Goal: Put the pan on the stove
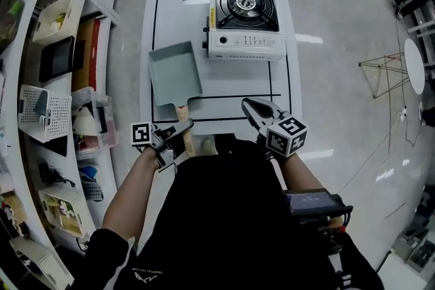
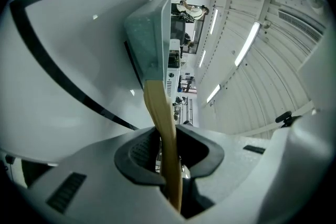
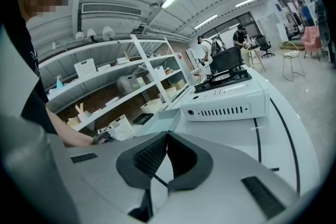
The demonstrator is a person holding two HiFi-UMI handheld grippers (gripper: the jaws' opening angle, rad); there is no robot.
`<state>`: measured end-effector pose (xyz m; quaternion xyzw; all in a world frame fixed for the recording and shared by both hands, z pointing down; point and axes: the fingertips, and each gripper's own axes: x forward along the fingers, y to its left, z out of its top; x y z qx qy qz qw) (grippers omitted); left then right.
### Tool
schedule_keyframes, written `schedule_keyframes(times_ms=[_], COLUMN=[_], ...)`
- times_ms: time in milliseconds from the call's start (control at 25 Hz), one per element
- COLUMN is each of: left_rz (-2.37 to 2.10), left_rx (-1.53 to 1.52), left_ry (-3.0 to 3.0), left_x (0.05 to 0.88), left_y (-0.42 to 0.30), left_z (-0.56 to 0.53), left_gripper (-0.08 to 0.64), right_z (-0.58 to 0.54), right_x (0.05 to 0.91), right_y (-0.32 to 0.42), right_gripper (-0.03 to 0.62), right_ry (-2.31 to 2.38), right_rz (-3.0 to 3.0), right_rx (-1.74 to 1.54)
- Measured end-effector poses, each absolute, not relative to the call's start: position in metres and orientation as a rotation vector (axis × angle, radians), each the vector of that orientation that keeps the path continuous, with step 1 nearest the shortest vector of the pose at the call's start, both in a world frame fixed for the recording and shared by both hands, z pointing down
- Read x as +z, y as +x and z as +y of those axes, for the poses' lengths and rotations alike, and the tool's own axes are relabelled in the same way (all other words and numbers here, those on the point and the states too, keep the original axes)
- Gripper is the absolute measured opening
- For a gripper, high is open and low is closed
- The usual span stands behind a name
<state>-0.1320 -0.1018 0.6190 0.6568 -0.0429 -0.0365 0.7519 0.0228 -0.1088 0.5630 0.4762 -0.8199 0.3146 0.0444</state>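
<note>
The left gripper (image 2: pixel 167 147) has its fingers (image 2: pixel 137 155) clamped on the wooden handle (image 2: pixel 159 107) of the teal pan (image 1: pixel 175 71). The pan lies on the table (image 1: pixel 238 88) just left of the stove (image 1: pixel 243 18), not on it. The right gripper (image 1: pixel 253 107), fingers closed on nothing, hangs on the stove's near side.
</note>
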Motion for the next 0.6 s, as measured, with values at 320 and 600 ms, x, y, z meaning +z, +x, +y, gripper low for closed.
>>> schedule_keyframes(times_ms=[320, 600], left_rz=[-0.122, -0.11], left_rx=[-0.073, -0.083], left_ry=[1.462, 1.482], left_x=[0.617, 0.61], left_y=[-0.145, -0.147], left_z=[-0.091, -0.083], left_gripper=[0.092, 0.091], right_z=[-0.097, -0.078], right_x=[0.552, 0.546], right_y=[0.014, 0.017], right_gripper=[0.026, 0.026], right_ry=[1.472, 1.519], right_rz=[-2.496, -2.476], right_rx=[0.937, 0.925])
